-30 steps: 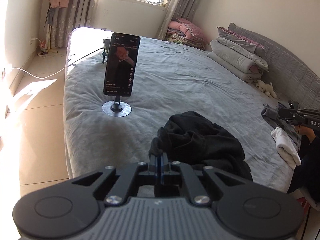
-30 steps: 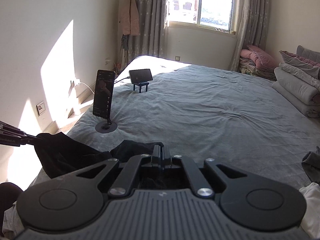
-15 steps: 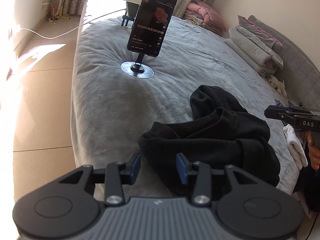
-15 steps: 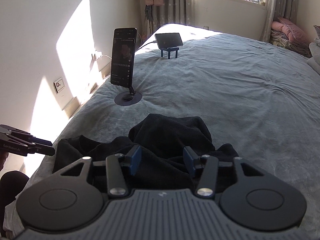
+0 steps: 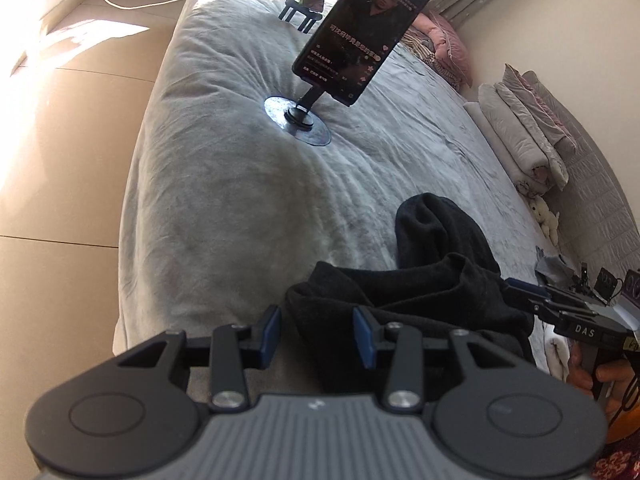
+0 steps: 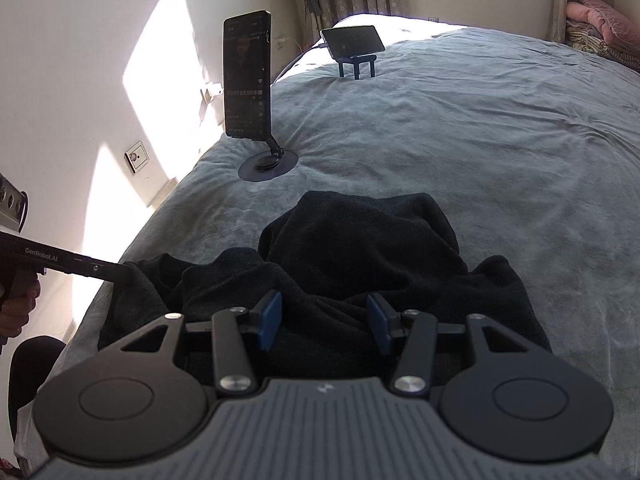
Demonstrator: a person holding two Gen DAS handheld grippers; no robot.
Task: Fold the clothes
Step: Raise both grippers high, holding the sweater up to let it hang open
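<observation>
Blue-padded fingers (image 5: 272,332) of the left gripper (image 5: 316,334) stand partly apart with nothing pinched: the near left corner of the black garment (image 5: 420,296) pokes in between them from the right, close to the right-hand pad, but neither pad presses on it. Over on the other side the right gripper (image 6: 325,322) is set the same way, its fingers (image 6: 271,318) moderately apart and hovering over the near hem of the same cloth, which fills the gap below them; no grip shows there either. From both pairs of fingers the garment lies straight ahead and slightly below, a crumpled dark heap near the front edge of the grey bed (image 6: 480,128). Its long axis appears to run across the view, from one gripper to the other, with a rounded lump, perhaps a hood or a bunched sleeve, rising at the far side toward the middle of the bed. In the right wrist view the left gripper's tip touches the left end of the heap, so each hand sits at its own end and neither is clearly nearer. Beyond the cloth a phone on a round stand (image 6: 248,80) is upright near the bed's left side, well apart from the garment, and a second phone (image 6: 354,40) stands farther back.
</observation>
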